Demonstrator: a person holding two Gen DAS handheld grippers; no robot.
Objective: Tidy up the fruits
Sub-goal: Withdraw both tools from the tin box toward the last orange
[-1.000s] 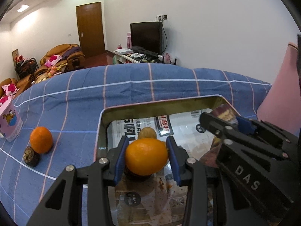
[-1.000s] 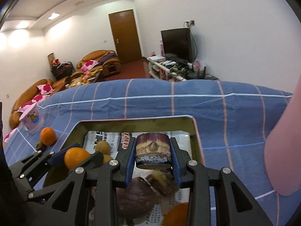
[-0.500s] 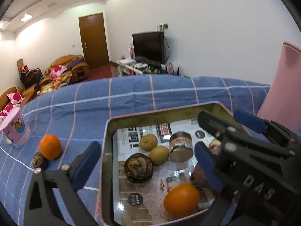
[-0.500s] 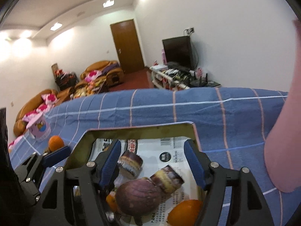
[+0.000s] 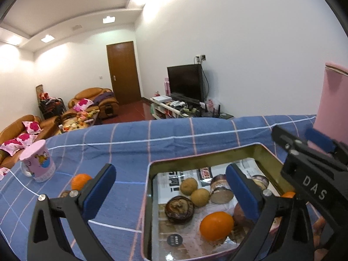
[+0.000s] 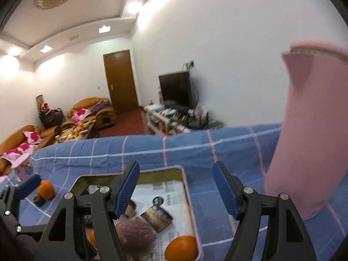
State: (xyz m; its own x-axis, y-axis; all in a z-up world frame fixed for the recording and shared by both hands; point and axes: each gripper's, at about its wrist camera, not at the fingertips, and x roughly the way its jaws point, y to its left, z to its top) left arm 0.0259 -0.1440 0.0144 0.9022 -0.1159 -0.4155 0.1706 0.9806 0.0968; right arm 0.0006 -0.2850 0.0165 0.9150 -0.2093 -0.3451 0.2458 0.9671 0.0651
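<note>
Both your jaws have just opened and hold nothing: left gripper (image 5: 169, 187) wide, right gripper (image 6: 176, 187) partly. Most fruit lies in the tin tray (image 5: 150, 195). One orange (image 5: 79, 180) waits outside on the blue cloth (image 5: 130, 143).

Blue checked cloth (image 5: 174, 134); orange fruit (image 5: 216, 225) in pink-rimmed tin (image 5: 150, 195); pink cup (image 5: 37, 163); blue-padded hand-held gripper (image 5: 169, 187).
</note>
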